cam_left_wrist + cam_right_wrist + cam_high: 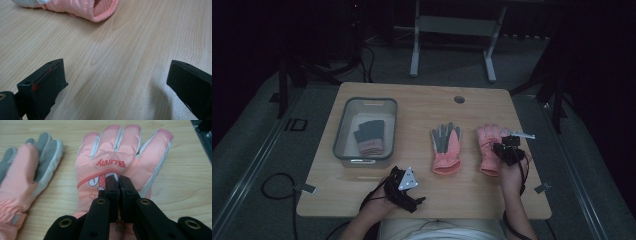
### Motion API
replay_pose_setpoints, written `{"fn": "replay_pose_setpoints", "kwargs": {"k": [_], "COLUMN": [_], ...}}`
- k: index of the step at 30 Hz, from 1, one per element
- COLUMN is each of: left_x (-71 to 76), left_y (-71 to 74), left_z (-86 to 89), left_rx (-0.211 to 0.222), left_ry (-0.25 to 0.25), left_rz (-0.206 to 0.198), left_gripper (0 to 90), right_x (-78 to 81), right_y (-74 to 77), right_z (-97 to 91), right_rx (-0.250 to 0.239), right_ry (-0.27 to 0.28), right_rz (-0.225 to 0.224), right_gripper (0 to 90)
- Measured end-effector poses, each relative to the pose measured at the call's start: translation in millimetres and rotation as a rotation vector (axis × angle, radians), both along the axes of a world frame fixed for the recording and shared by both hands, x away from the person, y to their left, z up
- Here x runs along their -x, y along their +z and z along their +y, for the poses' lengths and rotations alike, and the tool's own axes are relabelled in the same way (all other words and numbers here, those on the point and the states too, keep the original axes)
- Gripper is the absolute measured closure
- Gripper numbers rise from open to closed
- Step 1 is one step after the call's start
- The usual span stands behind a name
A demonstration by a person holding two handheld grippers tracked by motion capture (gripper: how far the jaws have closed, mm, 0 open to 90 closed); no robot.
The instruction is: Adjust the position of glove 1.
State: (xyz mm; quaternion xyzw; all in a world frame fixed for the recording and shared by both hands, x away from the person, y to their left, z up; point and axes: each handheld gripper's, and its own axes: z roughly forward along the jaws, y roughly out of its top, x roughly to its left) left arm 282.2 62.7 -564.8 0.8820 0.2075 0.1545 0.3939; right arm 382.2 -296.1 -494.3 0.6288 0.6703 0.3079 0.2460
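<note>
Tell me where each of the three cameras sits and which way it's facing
High view: above the person's side, facing forward and down on the table; forearms, left gripper, right gripper.
Left gripper view: low over the wood, between open jaws, toward the palm-up glove.
Right gripper view: along shut jaws pinching the Bunny glove.
Shared: all show the palm-up glove.

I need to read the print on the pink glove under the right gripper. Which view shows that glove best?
The right gripper view: the printed glove lies close up, back side up, lettering and cartoon legible, the right gripper shut over it. The high view shows it small, print unreadable. The left gripper view shows a pink cuff; whose, I cannot tell.
</note>
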Motion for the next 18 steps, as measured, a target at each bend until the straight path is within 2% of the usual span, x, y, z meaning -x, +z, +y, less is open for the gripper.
{"fn": "replay_pose_setpoints", "kwargs": {"k": [4,8,13,15,18], "left_x": [0.5,0.7,0.4,0.2,-0.1], "left_y": [-0.3,-0.1,0.0,0.0,0.2], "left_z": [-0.8,-0.7,-0.2,0.1,0.3], "left_rx": [-0.007,-0.008,-0.006,-0.002,0.002], "left_ry": [-0.002,-0.005,-0.006,-0.002,-0.003], "left_rz": [-0.002,-0.001,0.001,0.005,0.008], "left_gripper": [1.9,1.9,1.9,1.8,1.9], "right_x": [-10.1,-15.3,-20.8,-20.3,-19.6], "right_y": [-16.9,-25.0,-25.4,-20.5,-10.2], "right_z": [0.6,-1.3,-1.9,-4.4,-11.4], "right_rx": [0.011,0.006,0.034,0.032,0.039], "right_ry": [-0.011,-0.007,0.038,0.067,0.142], "right_rz": [0.033,0.048,0.063,0.048,0.009], "right_gripper": [86.0,84.4,78.3,74.5,69.6]}}
